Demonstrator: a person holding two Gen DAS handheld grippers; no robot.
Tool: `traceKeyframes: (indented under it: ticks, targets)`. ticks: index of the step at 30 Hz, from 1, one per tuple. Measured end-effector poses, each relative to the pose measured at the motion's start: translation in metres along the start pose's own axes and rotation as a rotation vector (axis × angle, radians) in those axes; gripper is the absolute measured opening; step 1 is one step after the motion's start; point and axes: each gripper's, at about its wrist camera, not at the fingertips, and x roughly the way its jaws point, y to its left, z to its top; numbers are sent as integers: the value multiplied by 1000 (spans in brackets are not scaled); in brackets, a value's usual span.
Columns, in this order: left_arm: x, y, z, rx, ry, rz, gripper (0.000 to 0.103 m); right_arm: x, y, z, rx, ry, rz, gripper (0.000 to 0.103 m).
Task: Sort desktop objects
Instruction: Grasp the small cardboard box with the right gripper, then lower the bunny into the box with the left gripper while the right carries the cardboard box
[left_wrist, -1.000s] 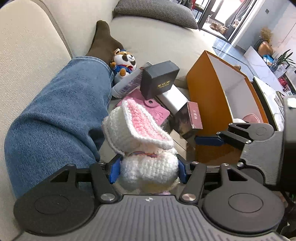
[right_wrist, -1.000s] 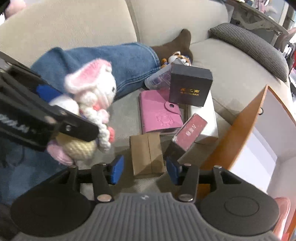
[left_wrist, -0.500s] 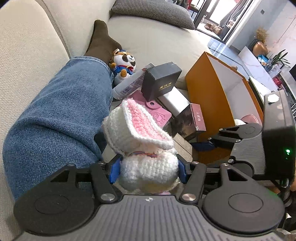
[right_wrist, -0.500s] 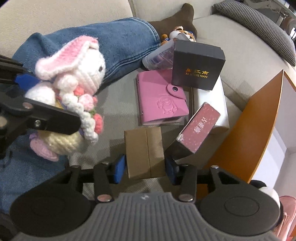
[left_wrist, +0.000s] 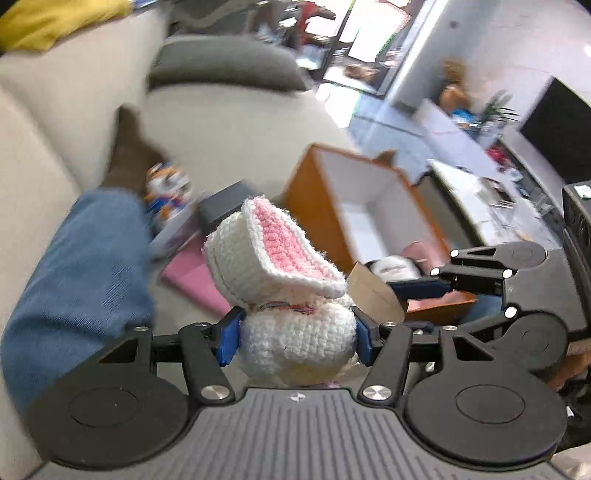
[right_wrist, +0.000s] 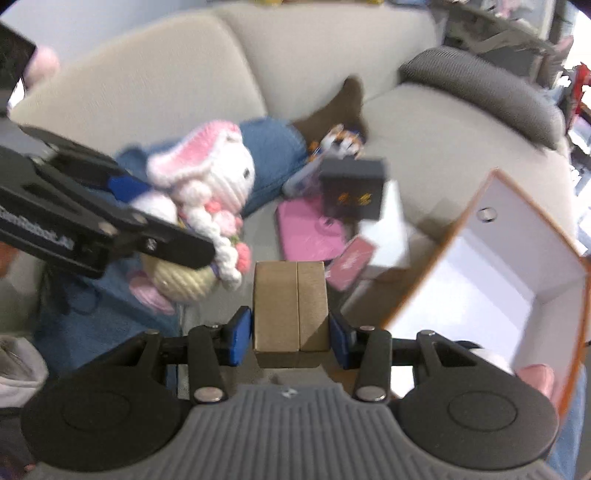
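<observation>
Home living room: sofa (right_wrist: 332, 55), cushion (right_wrist: 491, 81)

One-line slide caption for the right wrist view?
Right gripper grips a brown cardboard box while left gripper carries a crocheted bunny.

A white crocheted bunny (left_wrist: 295, 295) with pink-lined ears sits low at centre frame, upright, clamped at its body. A plain tan cardboard box (right_wrist: 290, 314), seam running lengthwise, sits at lower centre, pinched at both sides.

Beige sofa (right_wrist: 155, 85) with grey cushion (right_wrist: 491, 88); a person's jeans-clad leg (left_wrist: 81, 277) and brown sock (left_wrist: 129, 155) rest on it.
</observation>
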Motion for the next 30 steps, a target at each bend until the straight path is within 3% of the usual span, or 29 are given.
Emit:
traceKeyframes:
  ticks: [7,13,24,30]
  targets:
    - [20,-60,43,151,-19,-104,69,-77,-47,-9,106,-151,-148,47]
    - [81,-104,62,250,96,-154,69,-96,-105,-25,237,-193,-274,47]
    - [191,-125,62,276,357,-79,69,-60,-176,-49,373,-173,-245,47]
    - [221,-123,55,276,449,-56,69,-40,-197,-50,387,-157,-219,47]
